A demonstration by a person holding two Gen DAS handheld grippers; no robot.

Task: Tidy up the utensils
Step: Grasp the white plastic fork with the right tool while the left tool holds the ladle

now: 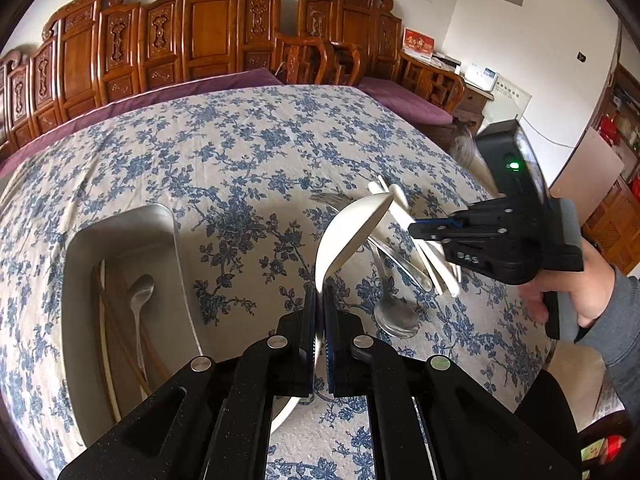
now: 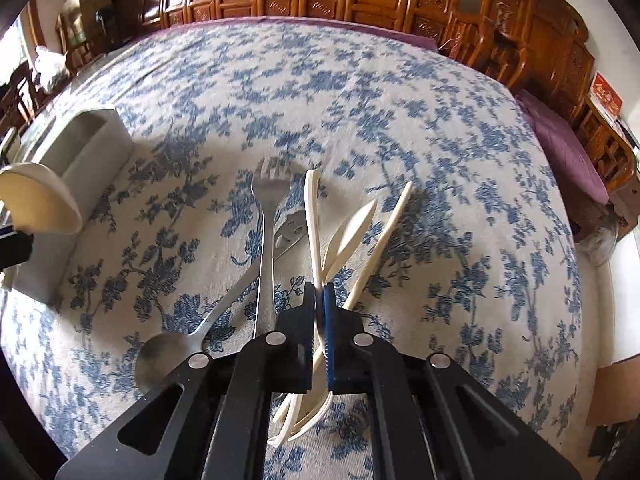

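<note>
Left gripper (image 1: 320, 292) pinched tight on a white ladle-type spoon (image 1: 348, 236), bowl of it lifted up and tilted above the table (image 1: 240, 152), which has a blue floral cloth. Right gripper (image 2: 319, 292) pressed together on a white plastic utensil (image 2: 312, 216); thin strip runs forward between the fingers, tail end sticks out behind below the gripper. Just right of it two more white plastic pieces (image 2: 360, 224), a spoon-like one and a thin stick, angled up and right; cannot tell if they are also in the grip or just resting against it. Left of the right gripper on the cloth: metal fork (image 2: 266, 240) with tines pointing away, metal spoon (image 2: 168, 354) with bowl near the camera and handle crossing under the fork, and a slotted metal piece (image 2: 290, 232) just beside the fork. Grey tray (image 1: 120, 240) on the left part of the table, holds a metal spoon (image 1: 140, 300) and wooden chopsticks (image 1: 116, 320) lying lengthwise. Person's right hand (image 1: 576, 292) on the right gripper handle, grey sleeve. Carved wooden chairs (image 1: 208, 28) behind the table.
</note>
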